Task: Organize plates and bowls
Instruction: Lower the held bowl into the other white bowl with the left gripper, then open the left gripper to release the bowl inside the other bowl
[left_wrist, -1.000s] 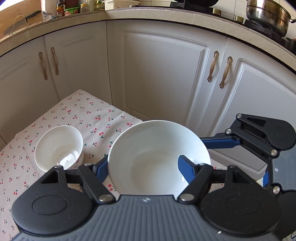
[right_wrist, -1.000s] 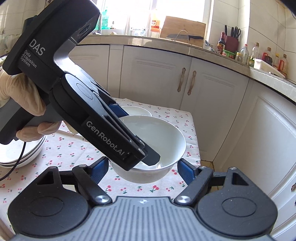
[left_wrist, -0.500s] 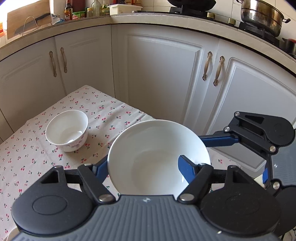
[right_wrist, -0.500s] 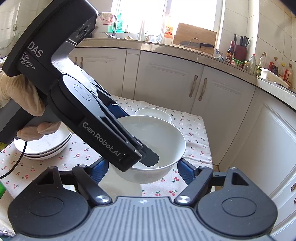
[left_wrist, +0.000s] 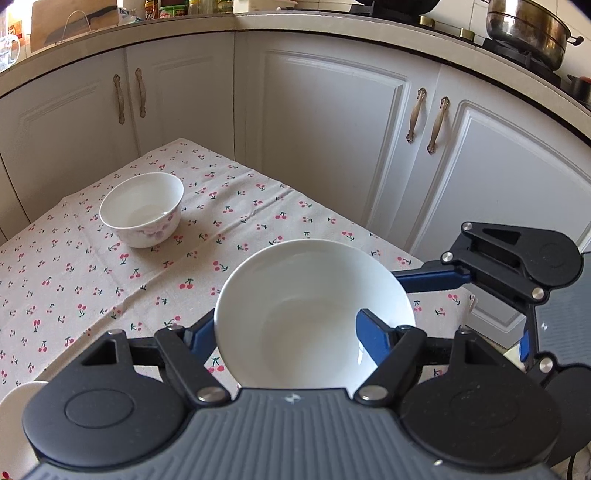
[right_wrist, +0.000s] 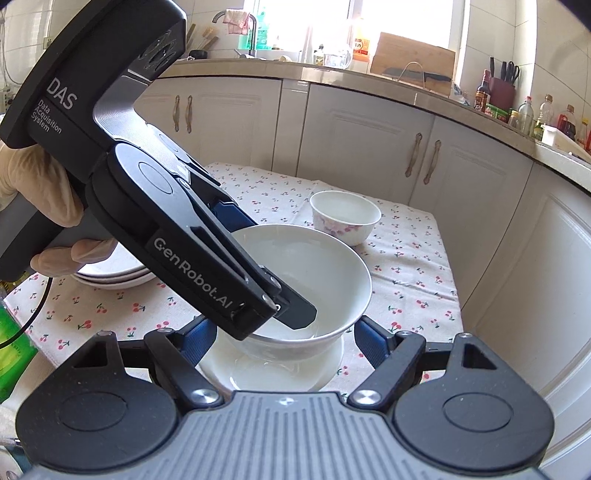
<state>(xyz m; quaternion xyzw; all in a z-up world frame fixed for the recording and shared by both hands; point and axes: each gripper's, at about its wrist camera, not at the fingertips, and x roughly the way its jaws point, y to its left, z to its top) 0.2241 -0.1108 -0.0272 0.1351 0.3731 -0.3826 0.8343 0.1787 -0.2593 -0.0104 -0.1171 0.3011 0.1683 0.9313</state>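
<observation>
Left wrist view: the left hand-held gripper (left_wrist: 291, 334) points steeply downward and is clamped on the rim of a plain white bowl (left_wrist: 295, 314), one blue finger (left_wrist: 373, 338) inside the bowl and the other outside its wall. The bowl is empty and is carried above the cherry-print cloth of the bench (left_wrist: 92, 280). The right hand-held gripper (left_wrist: 436, 277) enters from the right edge, one blue finger reaching toward the bowl's far rim.

Right wrist view: a gloved hand (right_wrist: 40, 195) grasps the handle of the left hand-held gripper (right_wrist: 291, 314), which slants down from upper left into the bowl (right_wrist: 314, 266). The right hand-held gripper (right_wrist: 280, 341) points downward with its jaws apart, one on either side of the bowl's base; no pad visibly touches it. Below the bowl a white plate (right_wrist: 280, 373) lies on the bench (right_wrist: 413, 258); whether bowl and plate touch cannot be told. A small flower-patterned bowl (right_wrist: 345, 218), empty, stands farther back on the cloth. A stack of plates (right_wrist: 114, 275) sits at the left, partly hidden behind the gripper body.
</observation>
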